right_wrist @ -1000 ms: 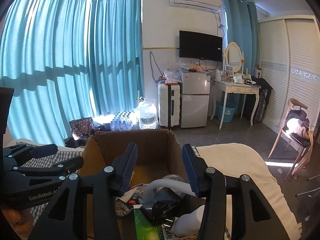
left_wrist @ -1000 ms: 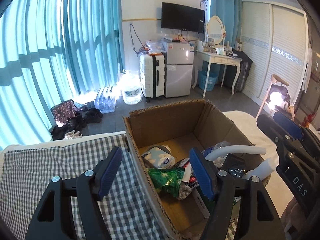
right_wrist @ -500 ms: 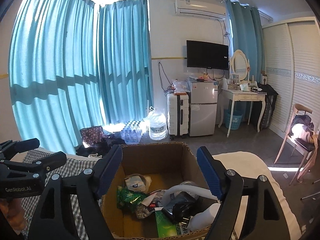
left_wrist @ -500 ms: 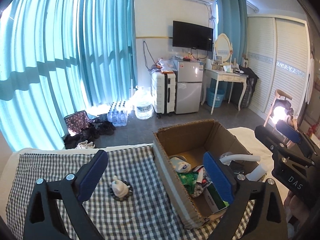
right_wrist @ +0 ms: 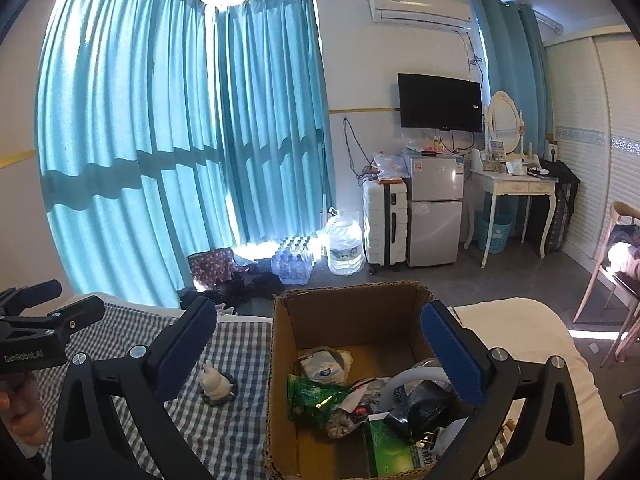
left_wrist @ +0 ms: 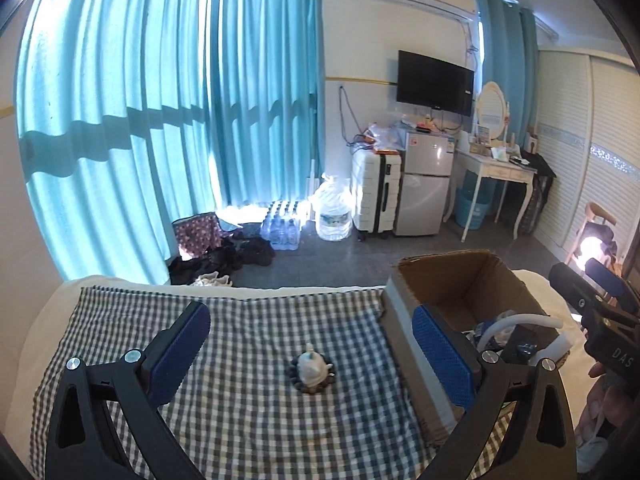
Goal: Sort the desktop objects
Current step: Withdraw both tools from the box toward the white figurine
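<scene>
Cardboard box (right_wrist: 352, 320) holds a green packet (right_wrist: 312, 394), tissue pack (right_wrist: 320, 366) and white hose (right_wrist: 412, 378). A figurine (left_wrist: 311, 365) stands left of it. Left gripper (left_wrist: 310, 354) and right gripper (right_wrist: 320, 354) both released, empty.

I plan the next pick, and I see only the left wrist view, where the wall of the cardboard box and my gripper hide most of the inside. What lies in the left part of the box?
Observer: In the right wrist view, a green snack bag lies close to the left wall of the cardboard box.
Operator: Is there something behind that bag, toward the far wall?
Observer: Yes, a white packet lies just behind it, on the box floor.
</scene>
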The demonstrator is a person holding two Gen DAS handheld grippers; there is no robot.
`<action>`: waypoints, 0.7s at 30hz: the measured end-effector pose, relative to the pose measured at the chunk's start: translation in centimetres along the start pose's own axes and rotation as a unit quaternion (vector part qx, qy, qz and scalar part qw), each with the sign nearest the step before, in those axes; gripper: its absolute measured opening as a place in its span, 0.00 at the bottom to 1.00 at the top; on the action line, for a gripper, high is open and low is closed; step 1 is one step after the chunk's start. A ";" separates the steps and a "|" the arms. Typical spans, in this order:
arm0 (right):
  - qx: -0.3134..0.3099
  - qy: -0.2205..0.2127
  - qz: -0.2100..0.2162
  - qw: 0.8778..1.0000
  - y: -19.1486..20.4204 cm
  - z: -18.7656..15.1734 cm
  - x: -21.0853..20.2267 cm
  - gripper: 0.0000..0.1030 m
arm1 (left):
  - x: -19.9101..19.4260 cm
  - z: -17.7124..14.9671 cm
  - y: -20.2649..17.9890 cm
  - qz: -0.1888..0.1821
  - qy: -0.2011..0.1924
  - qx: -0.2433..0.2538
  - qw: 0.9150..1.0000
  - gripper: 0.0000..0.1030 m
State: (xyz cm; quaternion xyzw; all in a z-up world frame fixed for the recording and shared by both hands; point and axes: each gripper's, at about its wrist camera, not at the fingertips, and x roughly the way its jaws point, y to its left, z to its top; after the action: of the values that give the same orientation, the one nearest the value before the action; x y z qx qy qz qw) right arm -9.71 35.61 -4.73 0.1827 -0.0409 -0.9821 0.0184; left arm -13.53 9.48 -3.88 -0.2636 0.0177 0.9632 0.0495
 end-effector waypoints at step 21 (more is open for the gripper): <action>-0.067 0.021 0.042 0.997 8.3 -1.2 1.0 1.00 | 0.4 -0.3 6.6 0.052 0.000 -0.026 0.998 1.00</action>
State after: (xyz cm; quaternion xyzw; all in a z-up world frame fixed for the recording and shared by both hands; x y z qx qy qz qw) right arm -10.10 27.22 -5.45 0.2001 0.0181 -0.9769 0.0730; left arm -14.39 2.89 -4.30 -0.2636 0.0065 0.9646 -0.0078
